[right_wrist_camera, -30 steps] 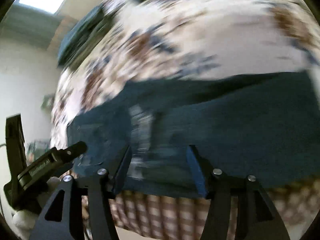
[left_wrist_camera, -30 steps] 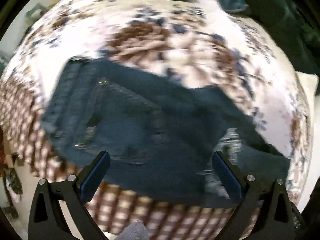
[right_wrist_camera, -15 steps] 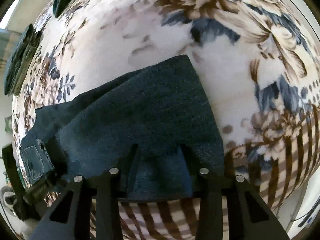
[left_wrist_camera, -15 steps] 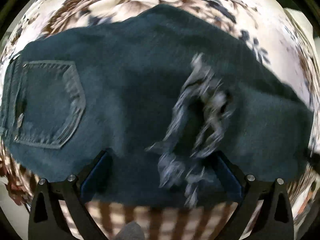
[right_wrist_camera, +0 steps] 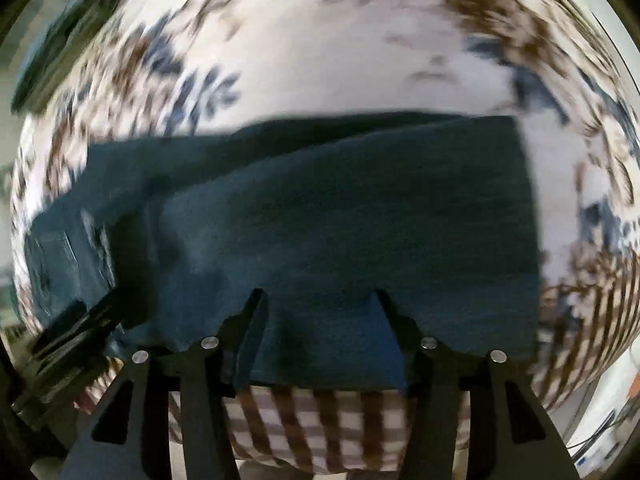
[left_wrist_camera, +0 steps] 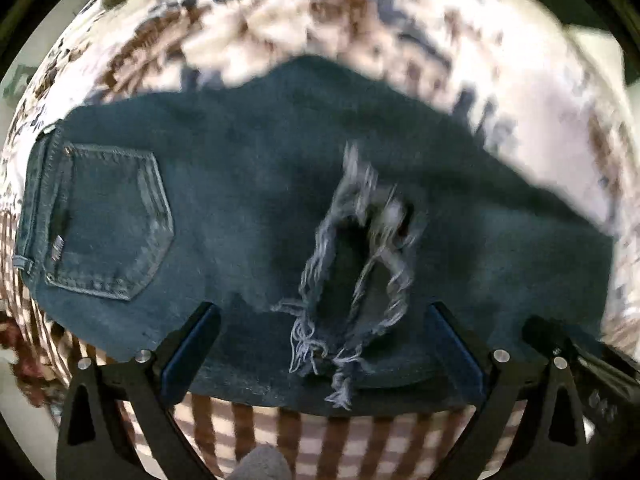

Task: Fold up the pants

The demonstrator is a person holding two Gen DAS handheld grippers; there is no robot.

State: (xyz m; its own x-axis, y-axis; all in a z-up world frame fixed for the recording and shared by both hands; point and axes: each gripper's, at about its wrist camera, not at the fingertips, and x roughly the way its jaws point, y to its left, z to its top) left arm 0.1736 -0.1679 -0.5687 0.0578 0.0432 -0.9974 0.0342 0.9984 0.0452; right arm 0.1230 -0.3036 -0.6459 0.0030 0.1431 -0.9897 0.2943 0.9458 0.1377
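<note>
Dark blue jeans (left_wrist_camera: 248,208) lie flat on a floral and checked bedspread (left_wrist_camera: 280,24), folded leg on leg. In the left wrist view the back pocket (left_wrist_camera: 108,220) is at the left and a frayed knee rip (left_wrist_camera: 360,264) is in the middle. My left gripper (left_wrist_camera: 320,344) is open, its fingers over the near edge on either side of the rip. In the right wrist view the lower legs (right_wrist_camera: 340,216) stretch to a hem at the right. My right gripper (right_wrist_camera: 318,328) is open over the near edge. Neither gripper holds cloth.
The bedspread's checked border (right_wrist_camera: 312,420) hangs over the near bed edge. A dark folded pile (right_wrist_camera: 60,44) lies at the far left of the bed. My left gripper shows at the lower left of the right wrist view (right_wrist_camera: 72,332); my right gripper shows at the lower right of the left wrist view (left_wrist_camera: 580,364).
Both grippers have come down close to the jeans' near edge. The right view has swung from the hem end towards the middle of the legs. The right jaws look a little wider.
</note>
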